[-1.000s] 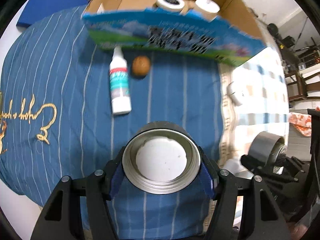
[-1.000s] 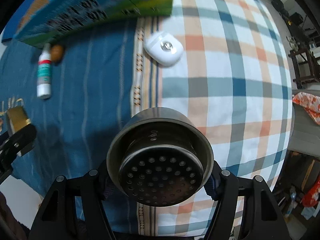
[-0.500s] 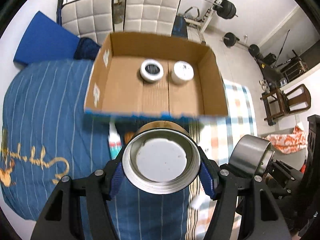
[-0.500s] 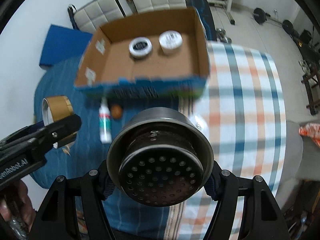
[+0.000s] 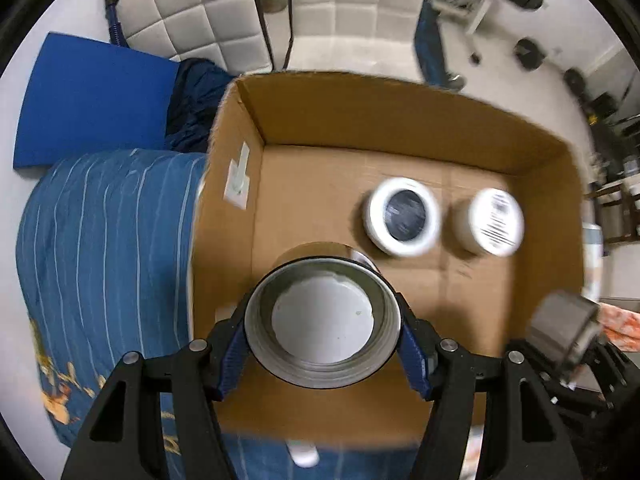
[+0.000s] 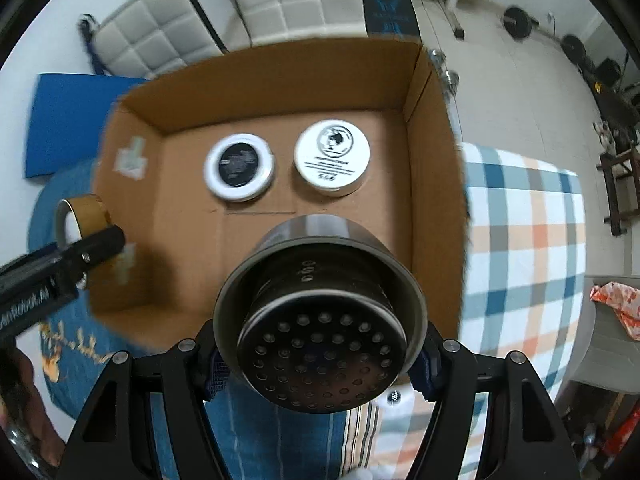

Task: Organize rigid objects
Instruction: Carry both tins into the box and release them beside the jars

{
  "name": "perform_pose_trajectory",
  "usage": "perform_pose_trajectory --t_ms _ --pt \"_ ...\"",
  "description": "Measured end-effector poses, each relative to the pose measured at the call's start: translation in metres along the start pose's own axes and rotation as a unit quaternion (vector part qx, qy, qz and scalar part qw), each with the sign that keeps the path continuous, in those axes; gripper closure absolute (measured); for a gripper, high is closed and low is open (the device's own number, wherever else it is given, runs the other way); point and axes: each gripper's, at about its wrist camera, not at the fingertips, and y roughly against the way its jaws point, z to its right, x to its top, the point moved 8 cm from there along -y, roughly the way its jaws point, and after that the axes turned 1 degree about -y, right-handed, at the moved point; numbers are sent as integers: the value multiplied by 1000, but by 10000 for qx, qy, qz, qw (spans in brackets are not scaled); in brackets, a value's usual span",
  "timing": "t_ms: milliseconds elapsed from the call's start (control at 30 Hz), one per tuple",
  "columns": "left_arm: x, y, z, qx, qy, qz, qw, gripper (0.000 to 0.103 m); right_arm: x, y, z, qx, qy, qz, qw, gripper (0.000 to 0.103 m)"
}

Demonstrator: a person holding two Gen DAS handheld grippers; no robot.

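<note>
Inside cardboard box [image 6: 428,208] — white labelled jar [image 6: 332,156], print unreadable

Home gym room: weight bench [image 5: 472,4], barbell plates [image 6: 516,20].

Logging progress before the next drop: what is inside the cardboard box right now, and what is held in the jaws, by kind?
Round white jars lying in the brown cardboard box: 2
Gold-sided metal lid, in left gripper: 1
Grey perforated metal strainer, in right gripper: 1
Total: 4
</note>
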Motion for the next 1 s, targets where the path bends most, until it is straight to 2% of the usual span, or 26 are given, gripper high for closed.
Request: perform_pose_trajectory --t_ms 167,367,500,633,867,1000 --pt "28 -53 -2 661 -205 -406 9968 41 18 -52 8 -325 -47 -379 9987 31" --pt "38 -91 -2 932 -307 -766 9922 41 28 -84 3 -610 199 -612 9961 31" --pt "37 -101 5 727 -248 -891 9931 41 30 -98 1 -621 182 -774 9949 31" --pt "40 -103 8 639 -260 -839 9941 41 31 -109 6 -639 176 -881 9939 31" --pt "43 -112 1 73 8 -975 9952 40 31 -119 6 -660 230 -1012 9924 30" --pt "42 -114 -7 -58 172 -1097 9938 40 31 -121 6 -632 210 -1138 9913 30"
